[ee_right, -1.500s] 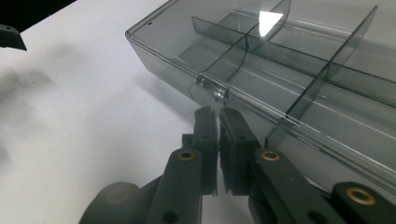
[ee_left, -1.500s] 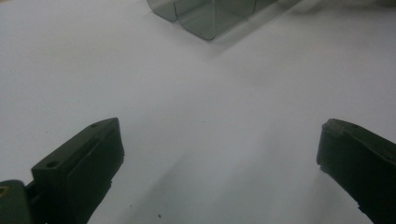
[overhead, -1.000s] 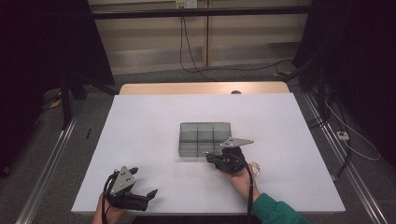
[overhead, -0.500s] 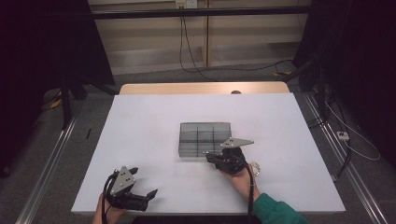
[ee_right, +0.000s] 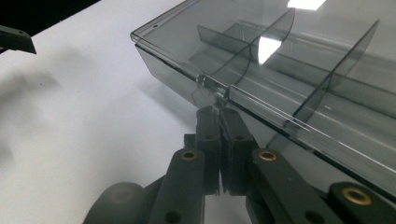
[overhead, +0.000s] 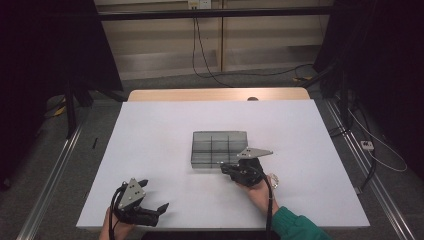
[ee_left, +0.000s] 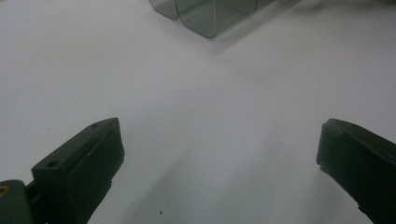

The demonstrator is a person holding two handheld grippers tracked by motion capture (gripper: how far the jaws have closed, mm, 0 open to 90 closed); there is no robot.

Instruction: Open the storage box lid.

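box: clear divider box [overhead: 219, 148], worktop [overhead: 150, 130] centre, long axis parallel to near edge
right hand-held gripper [ee_right: 219, 105]: pressed together, tips at box's near-wall latch
left hand-held gripper [overhead: 153, 211]: spread, near-left corner, farther away

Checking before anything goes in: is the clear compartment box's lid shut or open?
Shut. In the right gripper view the lid lies flat on the box, with the right tongs closed at its front latch.

High view: from above, looking down at the whole desk [overhead: 150, 130]. Gripper views: low, very close. All share the clear box [overhead: 219, 148].
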